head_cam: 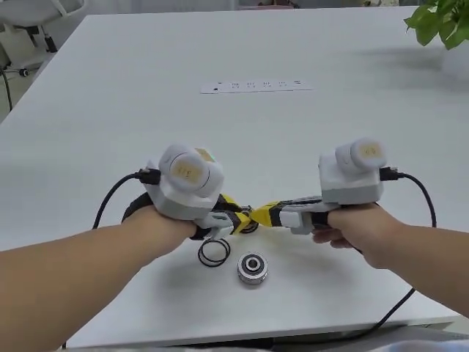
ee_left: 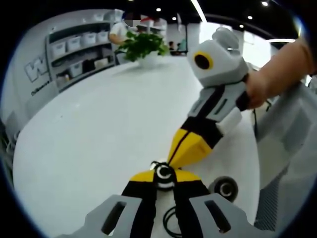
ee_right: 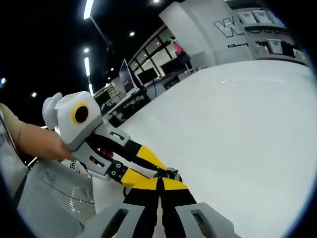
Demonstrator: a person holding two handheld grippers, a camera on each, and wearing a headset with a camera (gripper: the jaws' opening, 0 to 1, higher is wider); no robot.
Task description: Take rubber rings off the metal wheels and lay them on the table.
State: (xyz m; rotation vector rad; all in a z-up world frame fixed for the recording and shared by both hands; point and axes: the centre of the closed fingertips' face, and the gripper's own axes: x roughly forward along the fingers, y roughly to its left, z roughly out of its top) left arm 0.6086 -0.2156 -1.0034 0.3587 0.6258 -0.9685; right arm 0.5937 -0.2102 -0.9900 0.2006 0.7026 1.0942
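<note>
Where the two pairs of yellow tips meet, a metal wheel (ee_left: 163, 173) sits pinched between the fingers of the left gripper (ee_left: 163, 177). The fingers of the right gripper (ee_right: 159, 182) are pressed close together and touch the wheel's far edge; whether they nip a ring cannot be told. Just past the fingers on the person's side, loose rubber rings (head_cam: 213, 251) lie overlapping on the table (head_cam: 220, 147), with a second wheel (head_cam: 252, 268) just beside them.

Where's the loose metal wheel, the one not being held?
In the head view, the loose wheel lies on the table near its front edge, just right of the black rubber rings, below where the left tool and right tool meet.
</note>
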